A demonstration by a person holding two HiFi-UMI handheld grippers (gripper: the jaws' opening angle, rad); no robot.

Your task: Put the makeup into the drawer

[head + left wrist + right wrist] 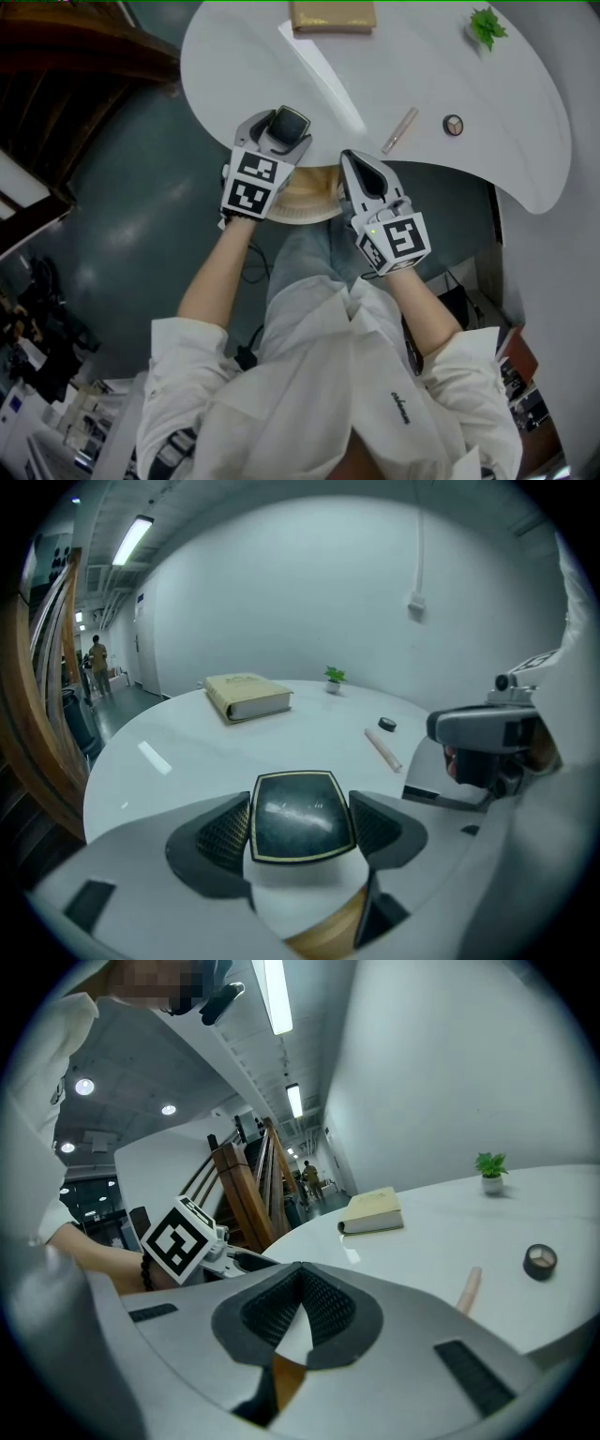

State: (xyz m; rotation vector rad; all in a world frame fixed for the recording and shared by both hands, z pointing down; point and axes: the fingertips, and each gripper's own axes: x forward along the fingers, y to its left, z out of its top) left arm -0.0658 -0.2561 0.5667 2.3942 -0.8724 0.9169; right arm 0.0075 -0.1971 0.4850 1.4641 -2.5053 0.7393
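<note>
At the near edge of the white worktop (234,56), with the wooden drawer (302,201) below and back toward you, your left hand-held gripper (281,131) clamps the dark compact (298,816), while your right hand-held gripper (349,161), shut and empty, sits nearest the pink tube (400,129).

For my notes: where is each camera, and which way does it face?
Head view: on the head, looking steeply down at the table; forearms, shirt show.
Left gripper view: on the left hand-held gripper, facing across the table; jaws hold a compact.
Right gripper view: on the right hand-held gripper, facing likewise; jaws shut, empty.
All share the book and plant.
</note>
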